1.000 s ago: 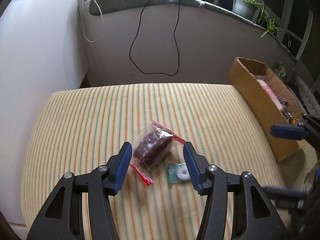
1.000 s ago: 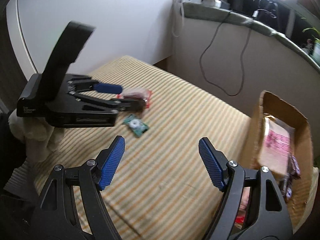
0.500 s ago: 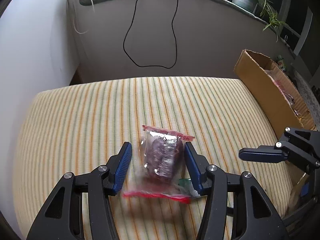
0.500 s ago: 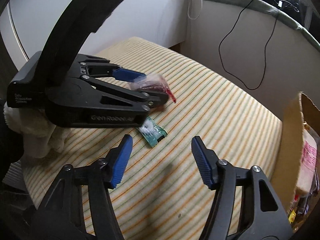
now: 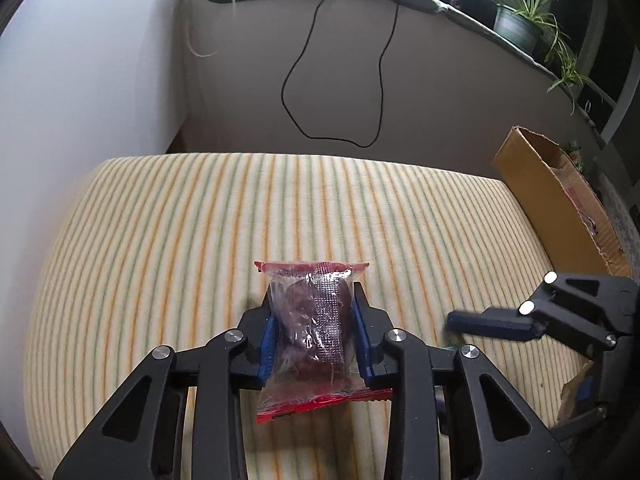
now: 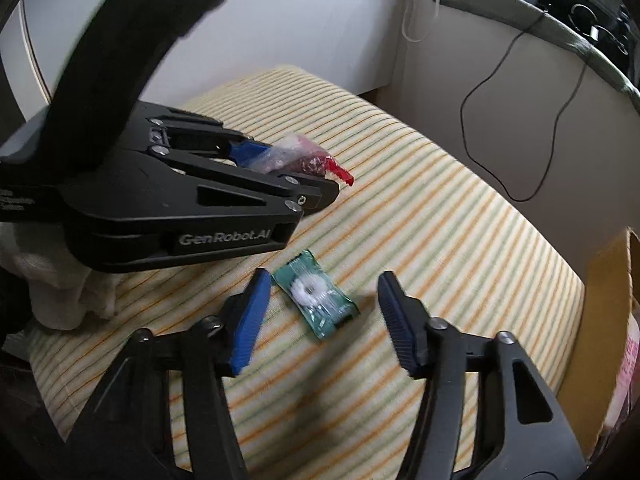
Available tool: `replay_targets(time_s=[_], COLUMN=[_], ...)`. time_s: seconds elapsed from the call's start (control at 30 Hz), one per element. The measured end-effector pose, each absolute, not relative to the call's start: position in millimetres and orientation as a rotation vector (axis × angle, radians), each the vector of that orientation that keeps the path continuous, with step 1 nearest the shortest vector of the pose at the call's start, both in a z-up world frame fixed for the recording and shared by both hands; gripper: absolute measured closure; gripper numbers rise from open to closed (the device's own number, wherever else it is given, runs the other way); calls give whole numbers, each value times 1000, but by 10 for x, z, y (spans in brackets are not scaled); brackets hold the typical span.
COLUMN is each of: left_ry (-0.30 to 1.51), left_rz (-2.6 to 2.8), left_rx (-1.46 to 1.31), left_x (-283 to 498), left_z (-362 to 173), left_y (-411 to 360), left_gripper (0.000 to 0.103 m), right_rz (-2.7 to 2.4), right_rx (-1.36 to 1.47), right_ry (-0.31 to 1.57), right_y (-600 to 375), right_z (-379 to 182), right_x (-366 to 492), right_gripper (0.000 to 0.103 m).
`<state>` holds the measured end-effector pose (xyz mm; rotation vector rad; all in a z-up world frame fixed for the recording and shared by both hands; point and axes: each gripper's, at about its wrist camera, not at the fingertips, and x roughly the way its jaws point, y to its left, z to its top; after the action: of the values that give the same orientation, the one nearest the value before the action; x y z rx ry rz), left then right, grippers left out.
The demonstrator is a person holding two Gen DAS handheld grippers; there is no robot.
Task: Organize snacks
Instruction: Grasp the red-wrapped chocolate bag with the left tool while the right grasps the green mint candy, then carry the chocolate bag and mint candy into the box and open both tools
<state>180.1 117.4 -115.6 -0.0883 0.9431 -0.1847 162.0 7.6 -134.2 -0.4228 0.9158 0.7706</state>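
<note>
The left gripper (image 5: pixel 314 344) pinches the clear, red-edged packet of dark dried fruit (image 5: pixel 312 332) above the striped cushion (image 5: pixel 160 240). The right gripper (image 6: pixel 320 312), fingers spread, straddles the small green wrapped ring candy (image 6: pixel 314 294) lying flat there. It should lower squarely before closing on the wrapper's middle, then both go to the open cardboard box (image 5: pixel 552 200) at the right
</note>
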Motion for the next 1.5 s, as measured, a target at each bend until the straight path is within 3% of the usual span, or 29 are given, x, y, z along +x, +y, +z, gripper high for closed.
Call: replay_targets(time_s=[0.13, 0.3, 0.9, 1.5], left_ry=[939, 934, 855, 794], left_rz=[-172, -160, -193, -363], left_rx=[-93, -102, -106, -67], left_x=[1749, 1712, 1488, 1505], left_z=[-1157, -1165, -764, -411], left_y=[1176, 1147, 861, -273], left_gripper=[73, 73, 73, 73], right_rz=[775, 770, 723, 482], right_rx=[-445, -438, -298, -137], right_ry=[915, 924, 835, 774], right_y=[112, 35, -477, -2029], right_z=[-1365, -1346, -911, -458], right_x=[1583, 1590, 1439, 1512], right_gripper=[61, 79, 82, 82])
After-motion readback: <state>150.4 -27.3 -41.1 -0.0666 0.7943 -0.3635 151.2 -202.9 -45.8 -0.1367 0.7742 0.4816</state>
